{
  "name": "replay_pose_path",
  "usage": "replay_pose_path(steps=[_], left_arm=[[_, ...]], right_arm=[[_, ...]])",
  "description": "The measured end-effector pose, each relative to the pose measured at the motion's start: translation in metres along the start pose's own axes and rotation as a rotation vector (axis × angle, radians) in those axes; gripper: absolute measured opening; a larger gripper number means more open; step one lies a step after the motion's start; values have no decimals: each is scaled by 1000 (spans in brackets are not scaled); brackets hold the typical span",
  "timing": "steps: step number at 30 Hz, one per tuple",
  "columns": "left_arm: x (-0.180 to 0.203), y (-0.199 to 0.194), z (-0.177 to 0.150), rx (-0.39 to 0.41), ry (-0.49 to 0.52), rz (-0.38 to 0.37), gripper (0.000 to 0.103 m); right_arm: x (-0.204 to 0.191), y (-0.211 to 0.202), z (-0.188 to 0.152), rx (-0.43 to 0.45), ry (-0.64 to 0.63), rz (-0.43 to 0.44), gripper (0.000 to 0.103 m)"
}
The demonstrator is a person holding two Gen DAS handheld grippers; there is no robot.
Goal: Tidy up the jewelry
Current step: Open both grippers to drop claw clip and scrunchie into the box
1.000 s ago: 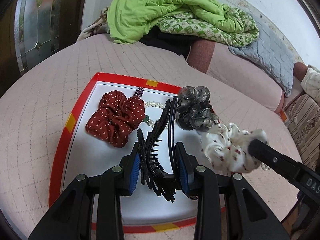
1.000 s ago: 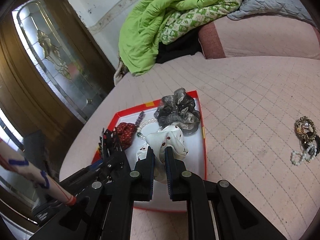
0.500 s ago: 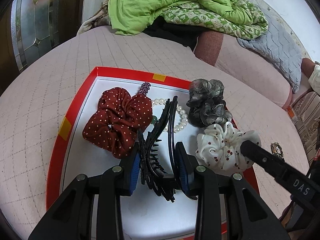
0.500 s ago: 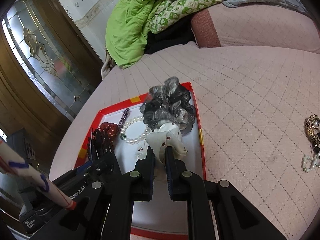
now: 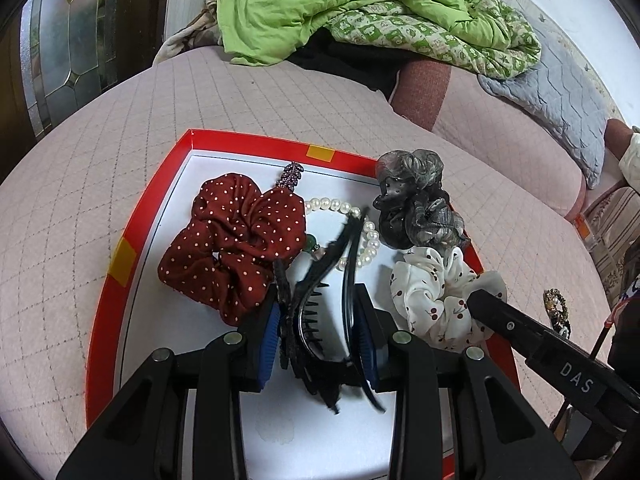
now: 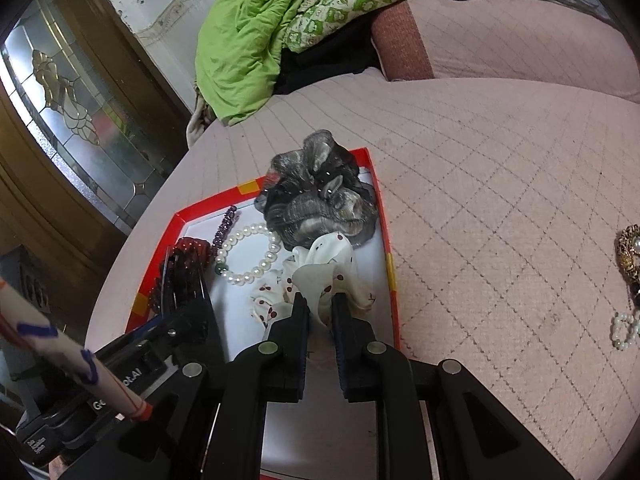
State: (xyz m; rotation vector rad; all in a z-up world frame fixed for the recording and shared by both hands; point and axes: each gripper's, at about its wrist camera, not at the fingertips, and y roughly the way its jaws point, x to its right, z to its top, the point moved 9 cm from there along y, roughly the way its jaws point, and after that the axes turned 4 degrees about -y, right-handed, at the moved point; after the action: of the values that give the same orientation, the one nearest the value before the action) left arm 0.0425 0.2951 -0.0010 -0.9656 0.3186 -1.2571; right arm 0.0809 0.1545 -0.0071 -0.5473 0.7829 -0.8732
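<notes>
Nearest to me, the left tongs (image 5: 316,332) are clamped on a black claw hair clip (image 5: 320,312), its toothed halves squeezed between the blue pads above the near half of the red-rimmed tray (image 5: 132,240). Beside them, the right tongs (image 6: 320,312) have a fold of the white cherry-print scrunchie (image 6: 316,276) between their pads; the jaws have just been easing apart, yet the fabric still looks pinched, and the rest of the scrunchie rests on the tray floor by its right edge.

Further in, a dark red dotted scrunchie (image 5: 236,240) lies toward the tray's left edge, touching the clip's tip. A pearl bracelet (image 6: 248,256) sits in the middle of the tray, partly under the clip, with a small purple beaded piece (image 5: 290,176) near the far edge. In the far right corner a grey sheer scrunchie (image 6: 320,196) touches the white one and spills over the rim.

Off the tray, well to the right on the pink quilted bed (image 6: 500,200), lies a small heap of gold and pearl jewelry (image 6: 628,264). At the back, a green quilt (image 5: 340,4) is bunched up.
</notes>
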Motion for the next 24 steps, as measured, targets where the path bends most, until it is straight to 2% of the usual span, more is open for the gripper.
replay_pose_path(steps=[6,10,16,24], left_arm=[[1,-1,0,2,3,-1,33],[1,-2,0,6,3,0,34],[1,-7,0,21,-10,-6,41],[8,-15,2,54,15,-1,45]], right_arm=[[-1,-3,-1,-1,-3,4,23],[-4,-7,-1,3,0,11,34],[-10,-18,-2,9,-7,24,34],[-15,-35,0,30,-1,43,37]])
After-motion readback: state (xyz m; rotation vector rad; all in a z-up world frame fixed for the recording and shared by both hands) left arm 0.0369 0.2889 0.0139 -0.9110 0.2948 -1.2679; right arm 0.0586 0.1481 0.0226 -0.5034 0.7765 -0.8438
